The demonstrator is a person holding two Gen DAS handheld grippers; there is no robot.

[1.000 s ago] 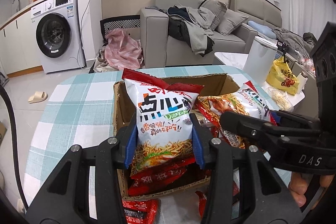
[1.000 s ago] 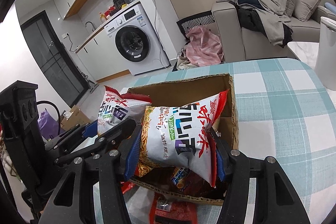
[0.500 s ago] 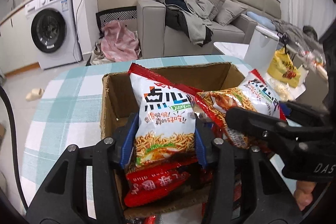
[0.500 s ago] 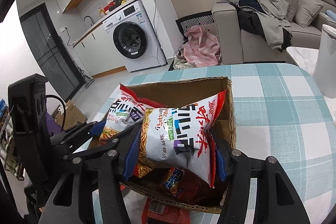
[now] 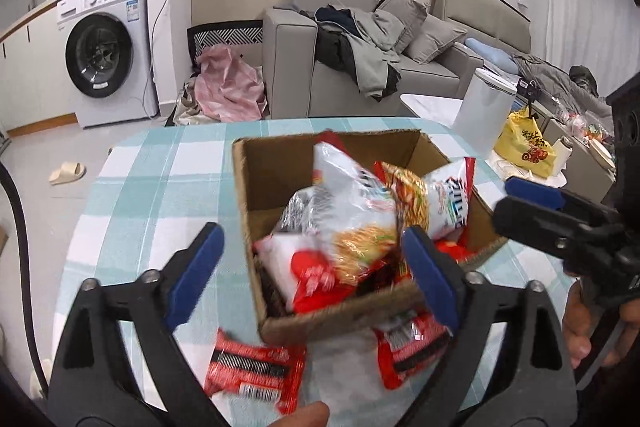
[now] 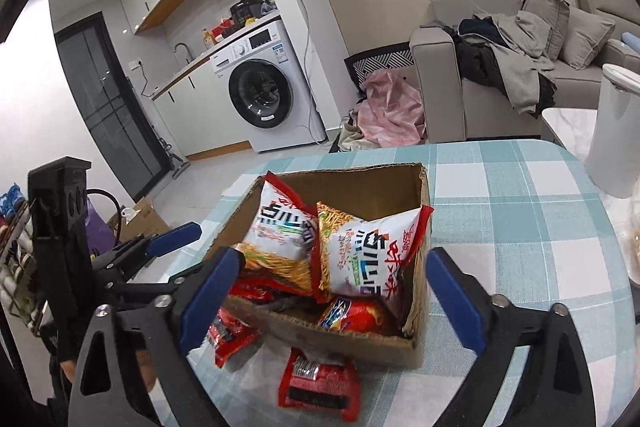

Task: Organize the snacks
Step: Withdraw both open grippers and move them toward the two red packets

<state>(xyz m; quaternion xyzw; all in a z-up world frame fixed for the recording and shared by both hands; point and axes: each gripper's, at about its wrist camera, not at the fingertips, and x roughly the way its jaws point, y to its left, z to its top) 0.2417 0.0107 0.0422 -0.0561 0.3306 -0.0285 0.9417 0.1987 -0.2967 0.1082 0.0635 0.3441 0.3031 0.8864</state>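
Note:
A cardboard box (image 5: pixel 256 187) (image 6: pixel 360 183) stands on the checked table. Two white noodle-snack bags lie in it: one on the left (image 5: pixel 352 203) (image 6: pixel 280 227), one on the right (image 5: pixel 448 199) (image 6: pixel 368 251). Red packets sit under them in the box. My left gripper (image 5: pixel 312 263) is open and empty, just in front of the box. My right gripper (image 6: pixel 332 287) is open and empty, over the box's near side. Two red packets lie on the table before the box (image 5: pixel 252 367) (image 5: pixel 412 347) (image 6: pixel 316 383) (image 6: pixel 232 339).
The teal-checked tablecloth (image 5: pixel 132 195) (image 6: pixel 520 211) covers the table. A white cylinder bin (image 6: pixel 616 131) stands beyond the table's right edge. A yellow bag (image 5: pixel 524 147) sits on a side table. A sofa and a washing machine stand behind.
Both grippers opened and let go of their white snack bags, which now lie in the box. Both grippers pulled back toward me.

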